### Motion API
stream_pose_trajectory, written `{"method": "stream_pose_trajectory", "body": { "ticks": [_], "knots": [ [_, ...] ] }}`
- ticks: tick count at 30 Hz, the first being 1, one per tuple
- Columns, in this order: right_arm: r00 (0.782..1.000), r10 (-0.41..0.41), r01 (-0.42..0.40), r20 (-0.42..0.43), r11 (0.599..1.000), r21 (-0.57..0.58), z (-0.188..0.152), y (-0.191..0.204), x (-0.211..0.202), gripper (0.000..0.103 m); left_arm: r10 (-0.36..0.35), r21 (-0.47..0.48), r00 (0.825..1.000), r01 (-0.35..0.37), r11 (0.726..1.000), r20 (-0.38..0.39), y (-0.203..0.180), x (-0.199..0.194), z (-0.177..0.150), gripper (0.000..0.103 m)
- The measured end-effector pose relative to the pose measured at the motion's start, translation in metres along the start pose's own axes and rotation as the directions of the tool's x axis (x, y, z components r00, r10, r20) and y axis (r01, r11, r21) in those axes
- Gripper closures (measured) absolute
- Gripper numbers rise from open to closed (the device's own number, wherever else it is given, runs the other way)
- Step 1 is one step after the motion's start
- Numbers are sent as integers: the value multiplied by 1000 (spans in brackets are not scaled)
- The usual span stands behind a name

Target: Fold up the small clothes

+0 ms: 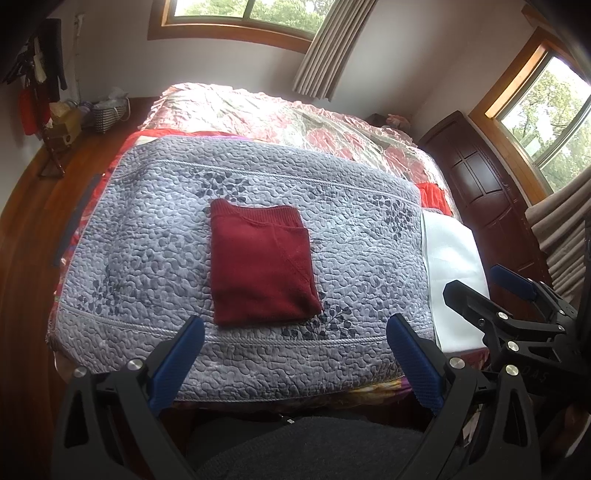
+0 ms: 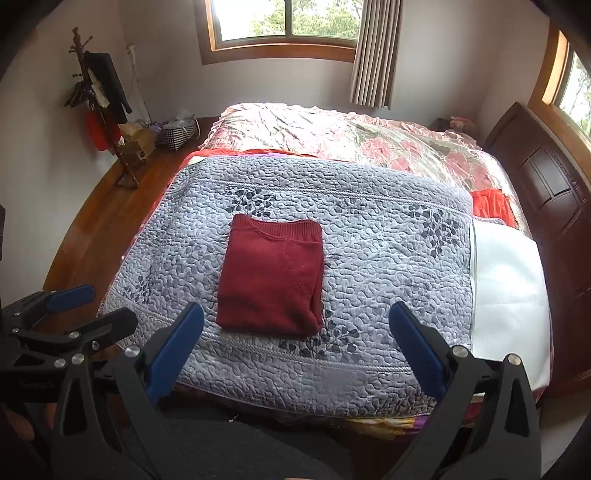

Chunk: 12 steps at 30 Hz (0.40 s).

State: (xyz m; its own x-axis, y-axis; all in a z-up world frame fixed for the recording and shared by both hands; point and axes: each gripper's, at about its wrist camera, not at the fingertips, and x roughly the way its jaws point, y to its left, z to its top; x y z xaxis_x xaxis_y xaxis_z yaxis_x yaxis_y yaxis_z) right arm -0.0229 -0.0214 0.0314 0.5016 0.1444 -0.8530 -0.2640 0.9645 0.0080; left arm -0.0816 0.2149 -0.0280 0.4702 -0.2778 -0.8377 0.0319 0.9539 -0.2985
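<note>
A bedroom with pale walls and a wooden floor (image 2: pixel 110 206) is shown, lit by a wood-framed window (image 2: pixel 284 22) on the far wall and a second window (image 1: pixel 546 110) above the dark wooden headboard (image 2: pixel 546 192) on the right. Striped beige curtains (image 2: pixel 373 55) are hung beside the far window. Most of the room is taken up by a bed, whose far half is covered by a pink floral bedspread (image 2: pixel 351 136). Over the near half a grey quilted blanket (image 2: pixel 388 288) with dark leaf prints is spread flat. A white cloth (image 2: pixel 506 288) is laid just beside the blanket's right edge, with an orange-red fabric (image 2: pixel 491 203) beyond it. In the far left corner a coat stand (image 2: pixel 99 103) hung with dark and red garments is seen, with a checked bag (image 2: pixel 179 134) near it on the floor.

A dark red sweater (image 2: pixel 271 277) is laid folded into a neat rectangle near the middle of the grey blanket, its ribbed hem toward the far side.

The left gripper (image 1: pixel 295 350) and the right gripper (image 2: pixel 295 347) are held above the near edge of the bed, each with its blue-padded jaws spread wide and nothing between them, apart from the sweater.
</note>
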Motion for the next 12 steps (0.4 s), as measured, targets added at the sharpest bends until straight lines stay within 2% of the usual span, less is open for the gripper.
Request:
{"method": "stream_pose_trajectory", "body": {
  "ticks": [12],
  "knots": [
    [1000, -6, 6, -6, 1000, 17, 2, -2, 2, 3, -1, 16, 1000, 1, 1000, -1, -4, 0, 2, 4]
  ]
}}
